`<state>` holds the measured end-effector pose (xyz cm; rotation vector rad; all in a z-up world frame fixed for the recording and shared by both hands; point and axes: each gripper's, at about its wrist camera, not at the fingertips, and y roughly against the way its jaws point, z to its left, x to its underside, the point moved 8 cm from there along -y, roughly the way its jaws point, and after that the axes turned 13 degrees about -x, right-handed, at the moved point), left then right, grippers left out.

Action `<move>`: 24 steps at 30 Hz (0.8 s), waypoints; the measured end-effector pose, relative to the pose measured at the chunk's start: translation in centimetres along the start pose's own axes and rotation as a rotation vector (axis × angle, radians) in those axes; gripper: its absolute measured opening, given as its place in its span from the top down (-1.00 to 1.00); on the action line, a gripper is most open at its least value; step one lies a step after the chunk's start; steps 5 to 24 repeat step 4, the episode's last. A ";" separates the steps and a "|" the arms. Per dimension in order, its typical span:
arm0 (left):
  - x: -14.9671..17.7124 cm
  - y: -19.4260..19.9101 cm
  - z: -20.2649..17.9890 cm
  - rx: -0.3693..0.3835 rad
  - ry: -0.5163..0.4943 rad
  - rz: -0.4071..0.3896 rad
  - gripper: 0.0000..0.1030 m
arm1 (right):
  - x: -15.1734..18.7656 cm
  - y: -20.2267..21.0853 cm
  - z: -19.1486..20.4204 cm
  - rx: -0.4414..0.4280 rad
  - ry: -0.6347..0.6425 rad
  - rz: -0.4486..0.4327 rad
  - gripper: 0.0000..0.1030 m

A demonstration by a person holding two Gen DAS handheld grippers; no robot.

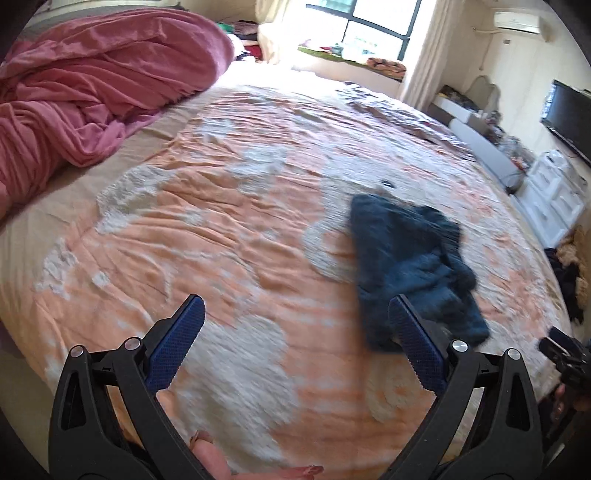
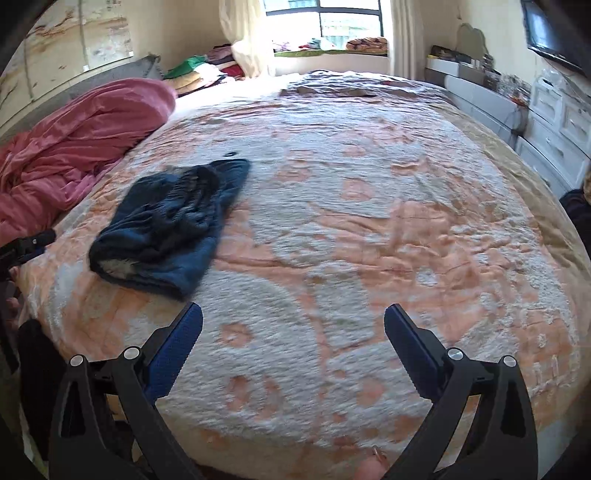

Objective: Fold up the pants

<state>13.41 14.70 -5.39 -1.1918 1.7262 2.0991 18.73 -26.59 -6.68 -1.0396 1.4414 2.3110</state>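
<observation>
Left wrist view: left gripper spread wide, nothing between its fingers, hanging over the bed. Pants lie at about 2 o'clock from it, its right finger overlapping their near edge in the frame; contact unclear. Only this view shows the air conditioner at 1 o'clock, high on the wall, and the tip of the other gripper at 4 o'clock.

Right wrist view: right gripper also spread, empty, well apart from the pants, which sit at 10 o'clock. Only here: stacked folded clothes at 11 o'clock by the window, and the wall panel behind the bed head. Pink duvet bunched at 9 to 10 o'clock, TV at 1 o'clock; both are in both views.

Pants: dark blue, fuzzy fabric, folded into a compact rumpled bundle, gathered waistband on top, pale lining showing at the near open end. They rest on the orange-and-white patterned bed cover, near the front edge. Slight motion blur.
</observation>
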 end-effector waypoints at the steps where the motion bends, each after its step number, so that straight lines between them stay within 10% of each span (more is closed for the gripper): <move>1: -1.2 -1.8 1.3 -0.044 0.001 0.016 -0.82 | -0.4 -0.1 -2.2 0.024 -0.035 -0.004 -0.91; 4: -4.5 -7.3 4.9 -0.152 -0.002 0.052 -0.82 | -2.0 -0.1 -11.1 0.163 -0.167 -0.026 -0.91; 24: -4.5 -7.3 4.9 -0.152 -0.002 0.052 -0.82 | -2.0 -0.1 -11.1 0.163 -0.167 -0.026 -0.91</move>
